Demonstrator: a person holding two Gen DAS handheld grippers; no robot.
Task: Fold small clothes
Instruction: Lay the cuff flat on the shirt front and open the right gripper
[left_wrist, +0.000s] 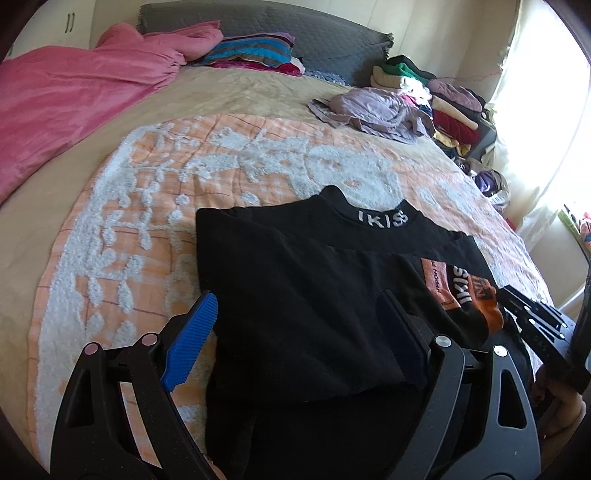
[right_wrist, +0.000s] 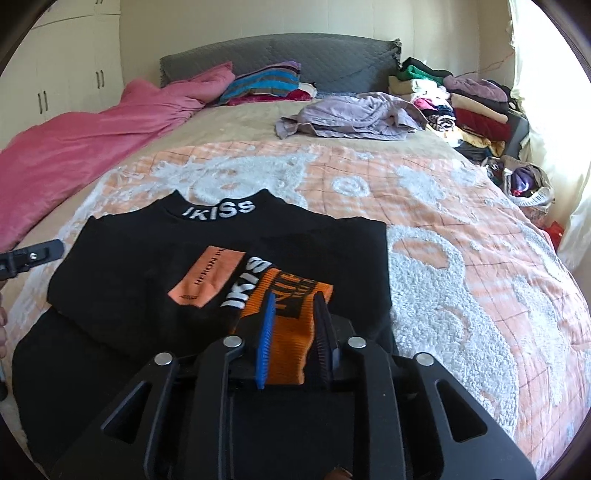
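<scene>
The black knit top with white lettering on its collar (right_wrist: 207, 266) lay partly folded on the orange-and-white tufted bedspread (right_wrist: 461, 258); the left gripper (left_wrist: 295, 314) stood spread over it; the right gripper (right_wrist: 293, 306), narrowly parted, straddled its orange ribbed cuff (right_wrist: 291, 332), pads not visibly pressing.

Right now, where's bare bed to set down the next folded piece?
Free: patterned blanket right of the black top, and the beige sheet between the pink duvet and the crumpled lilac garment. Crowded: the clothes pile along the bed's far right.
</scene>
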